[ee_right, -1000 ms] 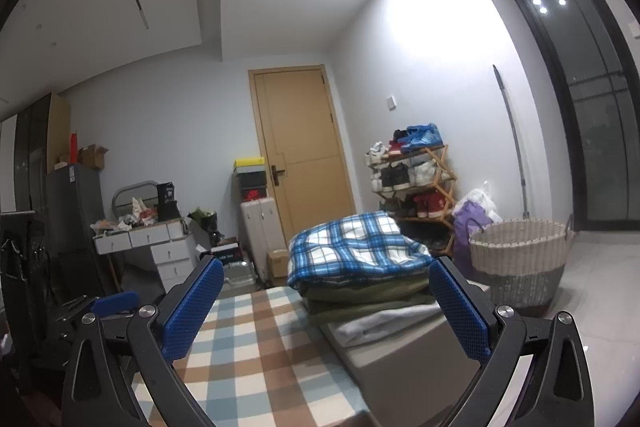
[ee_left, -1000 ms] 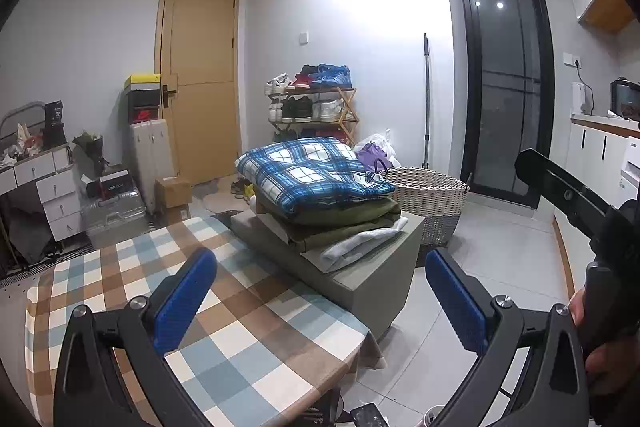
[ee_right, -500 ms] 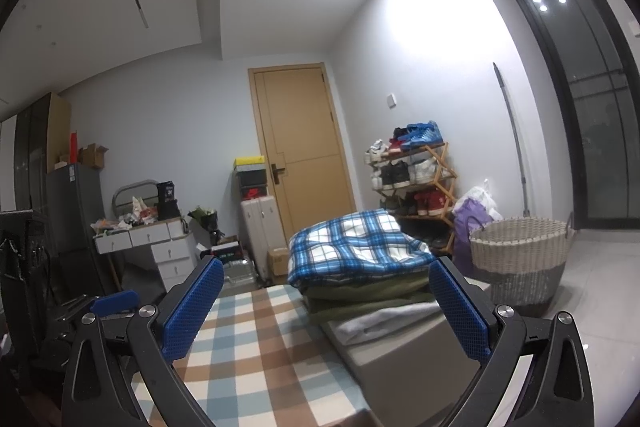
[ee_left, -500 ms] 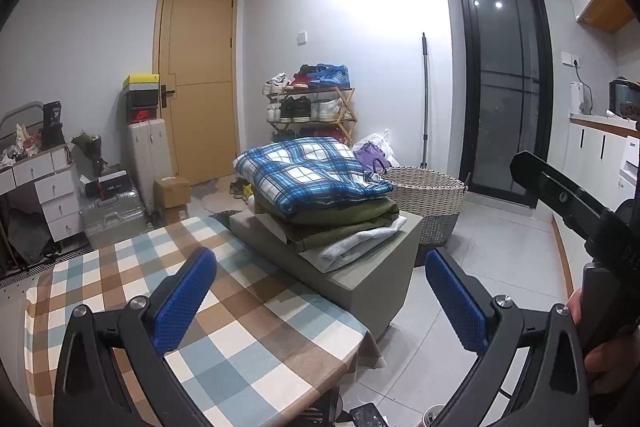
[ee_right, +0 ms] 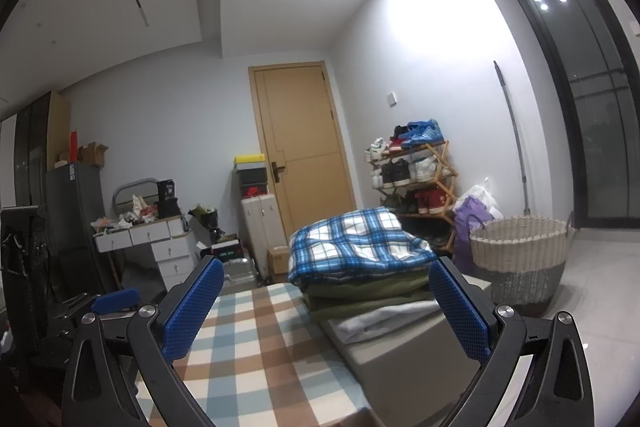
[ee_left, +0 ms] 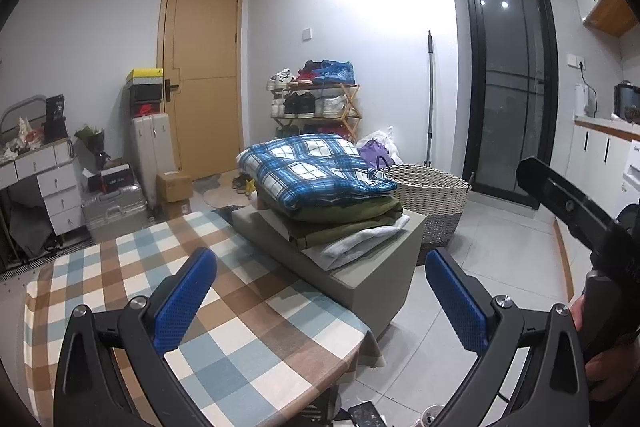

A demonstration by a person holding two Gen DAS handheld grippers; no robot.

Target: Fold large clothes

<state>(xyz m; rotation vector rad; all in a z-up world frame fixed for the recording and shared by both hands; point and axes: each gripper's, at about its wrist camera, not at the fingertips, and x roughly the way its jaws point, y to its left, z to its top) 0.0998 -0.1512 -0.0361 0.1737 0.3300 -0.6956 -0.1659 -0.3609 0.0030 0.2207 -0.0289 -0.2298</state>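
A stack of folded clothes sits on a grey box [ee_left: 376, 267] just past the table: a blue plaid garment [ee_left: 316, 167] [ee_right: 356, 247] on top, an olive one [ee_left: 348, 219] under it, a pale grey one [ee_left: 360, 243] at the bottom. My left gripper [ee_left: 320, 303] hangs open above the checked tablecloth [ee_left: 224, 307], nothing between its blue pads. My right gripper [ee_right: 326, 311] is also open and empty, held over the same cloth [ee_right: 256, 347], short of the stack. The right gripper's body [ee_left: 580, 211] and a hand [ee_left: 600, 367] show at the left wrist view's right edge.
A woven laundry basket [ee_left: 428, 191] [ee_right: 520, 259] stands on the tiled floor right of the box. Behind are a shoe rack [ee_left: 316, 99], a wooden door [ee_left: 200, 79], a suitcase [ee_left: 154, 155], white drawers [ee_left: 48, 183] and a dark glass door [ee_left: 512, 79].
Both views shifted only slightly; the grippers stay open and empty and the stack has not moved.
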